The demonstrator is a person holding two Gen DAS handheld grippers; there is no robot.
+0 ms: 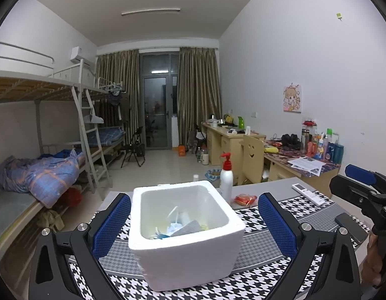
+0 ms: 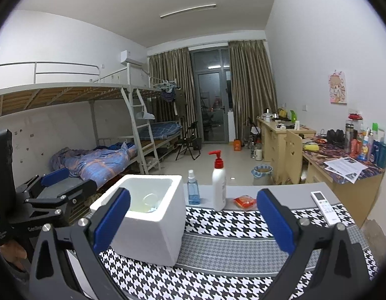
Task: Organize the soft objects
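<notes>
Room: dormitory with a bunk bed (image 2: 75,90) on the left wall, desks along the right wall, curtained glass door at the far end.
Tabletop (image 2: 280,190): grey surface, mostly covered by a houndstooth mat (image 2: 230,270) in black, white and grey.
Foam box (image 1: 186,245): white, open-topped, stood upright on the mat, towards its left side in the right wrist view.
Box contents (image 1: 177,227): soft pieces lay loosely at the bottom, white, pale blue and one grey piece; individual items could not be told apart.
Left gripper (image 1: 194,225): jaws were wide open, one blue pad on each side of the foam box, neither pad seen touching the box walls; nothing gripped.
Right gripper (image 2: 193,222): jaws were wide open and empty, held above the mat to the right of the foam box; its left pad overlapped the box front in the view, contact could not be told.
Hand (image 1: 374,257): part of a person's hand showed at the right edge, under the right gripper's handle.
Lotion bottle (image 2: 219,185): white pump bottle with red top, upright just behind the mat's far edge, right of the box.
Remote control (image 2: 325,207): white, lay flat at the mat's far right corner.
Spray bottle (image 2: 193,188): small, clear blue, upright between the box and the lotion bottle.
Orange packet (image 2: 245,202): small wrapped item, lay flat just right of the lotion bottle, at the mat's far edge.
</notes>
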